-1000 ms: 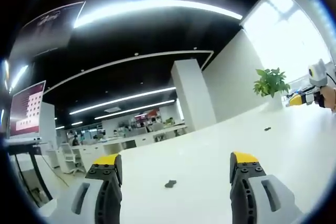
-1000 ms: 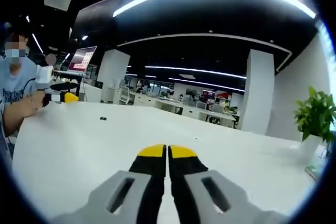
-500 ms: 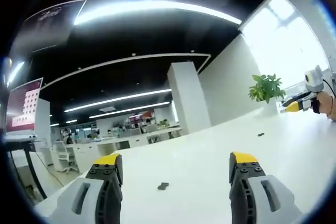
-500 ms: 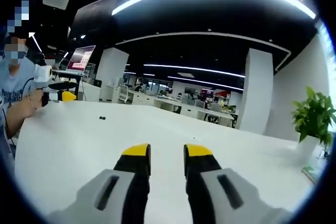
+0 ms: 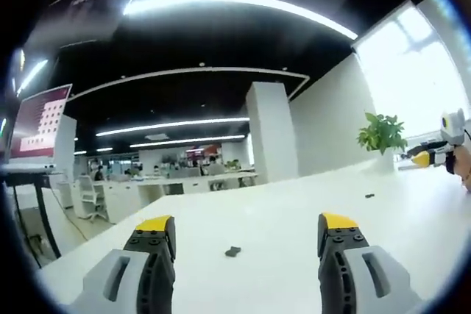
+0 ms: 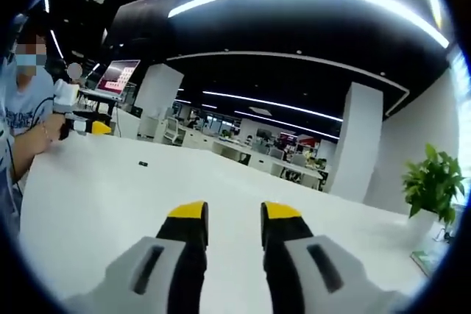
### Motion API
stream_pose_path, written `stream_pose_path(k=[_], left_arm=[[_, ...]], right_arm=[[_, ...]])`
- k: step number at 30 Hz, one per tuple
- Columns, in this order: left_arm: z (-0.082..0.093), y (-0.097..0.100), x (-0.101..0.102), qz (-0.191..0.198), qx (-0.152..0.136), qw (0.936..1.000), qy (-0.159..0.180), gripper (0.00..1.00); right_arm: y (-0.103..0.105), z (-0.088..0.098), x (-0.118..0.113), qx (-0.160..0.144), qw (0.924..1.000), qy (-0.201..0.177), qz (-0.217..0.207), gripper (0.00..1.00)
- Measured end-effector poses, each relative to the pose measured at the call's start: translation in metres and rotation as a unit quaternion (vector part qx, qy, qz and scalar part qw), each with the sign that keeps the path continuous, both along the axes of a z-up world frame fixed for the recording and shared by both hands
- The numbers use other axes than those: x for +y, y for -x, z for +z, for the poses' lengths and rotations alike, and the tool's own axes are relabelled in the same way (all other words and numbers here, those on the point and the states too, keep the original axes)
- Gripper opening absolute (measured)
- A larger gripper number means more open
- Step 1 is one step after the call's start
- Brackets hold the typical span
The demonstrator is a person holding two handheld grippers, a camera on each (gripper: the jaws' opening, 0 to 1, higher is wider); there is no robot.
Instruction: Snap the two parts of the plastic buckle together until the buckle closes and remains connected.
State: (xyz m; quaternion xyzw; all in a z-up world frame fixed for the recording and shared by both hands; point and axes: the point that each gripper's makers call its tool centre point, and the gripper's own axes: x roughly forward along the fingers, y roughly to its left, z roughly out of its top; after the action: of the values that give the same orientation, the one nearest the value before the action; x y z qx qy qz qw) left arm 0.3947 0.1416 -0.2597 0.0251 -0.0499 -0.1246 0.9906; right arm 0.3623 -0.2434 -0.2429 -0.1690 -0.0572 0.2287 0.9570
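Parted tongs (image 6: 233,215) hover over white table (image 6: 110,189), small buckle part (image 6: 143,163) far off.

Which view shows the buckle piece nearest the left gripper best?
The left gripper view: the dark buckle piece lies on the white table between its open jaws, fairly close. In the right gripper view it is a tiny speck.

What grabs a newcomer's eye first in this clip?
The wide white table, nearly bare, with a small dark buckle part between the open left gripper jaws. A second dark part lies farther off, toward the plant. The right gripper is open over bare table.
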Motion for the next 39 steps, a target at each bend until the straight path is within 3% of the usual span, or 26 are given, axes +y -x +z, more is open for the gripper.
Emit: stream_pose_path(k=[4,9,22,31,37,39], left_arm=[[-0.002,0.001,-0.004,0.008,-0.002,0.9996,-0.026,0.79],[-0.003,0.003,-0.008,-0.002,0.000,0.9994,-0.035,0.79],[-0.004,0.011,-0.014,-0.044,0.024,0.9986,-0.013,0.77],[0.027,0.016,-0.012,-0.053,0.001,0.9984,0.019,0.74],[0.034,0.018,-0.012,-0.058,0.003,0.9978,0.031,0.72],[0.034,0.019,-0.011,-0.054,0.005,0.9982,0.026,0.72]], right_arm=[[0.004,-0.003,0.010,0.007,0.9998,0.007,0.019,0.27],[0.002,-0.012,0.011,0.021,0.9993,0.026,0.016,0.27],[-0.013,-0.016,-0.020,0.026,0.9977,0.028,-0.055,0.26],[-0.013,-0.008,-0.030,0.013,0.9976,0.007,-0.068,0.25],[-0.015,-0.014,-0.039,0.030,0.9963,0.008,-0.081,0.22],[-0.014,-0.015,-0.039,0.036,0.9965,-0.008,-0.075,0.21]])
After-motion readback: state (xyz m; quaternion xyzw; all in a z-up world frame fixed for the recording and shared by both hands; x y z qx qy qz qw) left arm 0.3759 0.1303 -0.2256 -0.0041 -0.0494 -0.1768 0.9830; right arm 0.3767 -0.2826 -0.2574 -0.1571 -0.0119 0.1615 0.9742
